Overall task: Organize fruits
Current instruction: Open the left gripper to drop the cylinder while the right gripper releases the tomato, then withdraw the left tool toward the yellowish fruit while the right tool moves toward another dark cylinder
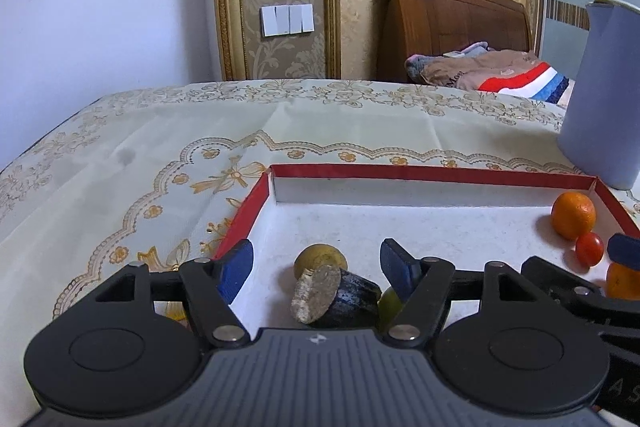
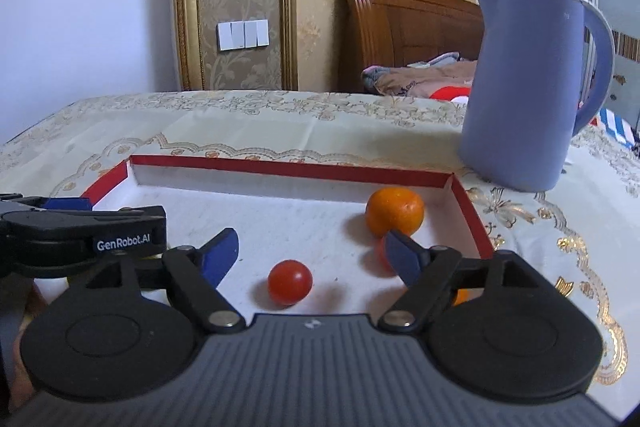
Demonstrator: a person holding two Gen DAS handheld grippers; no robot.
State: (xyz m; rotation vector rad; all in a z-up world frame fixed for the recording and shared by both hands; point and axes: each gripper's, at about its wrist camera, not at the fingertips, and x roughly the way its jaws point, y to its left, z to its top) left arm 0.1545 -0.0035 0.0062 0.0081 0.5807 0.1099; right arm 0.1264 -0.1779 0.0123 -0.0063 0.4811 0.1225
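Note:
A shallow red-rimmed box point(image 1: 400, 171) point(image 2: 280, 167) with a white floor lies on the table. My left gripper point(image 1: 316, 267) is open over its near left part. Between its fingers lie a yellow-green round fruit point(image 1: 320, 257), a dark cut piece with a pale face point(image 1: 336, 293) and a green fruit point(image 1: 390, 301). My right gripper point(image 2: 312, 255) is open over the right part, around a small red tomato point(image 2: 290, 282). An orange point(image 2: 395, 211) point(image 1: 573, 214) sits at the far right corner. Another red tomato point(image 2: 382, 253) and orange point(image 2: 460, 295) are partly hidden by the right finger.
A tall lilac jug point(image 2: 528, 87) point(image 1: 600, 95) stands on the table just behind the box's right corner. The table has a cream patterned cloth point(image 1: 160, 147). Beyond it are a wooden bed headboard point(image 1: 448, 23) and folded bedding.

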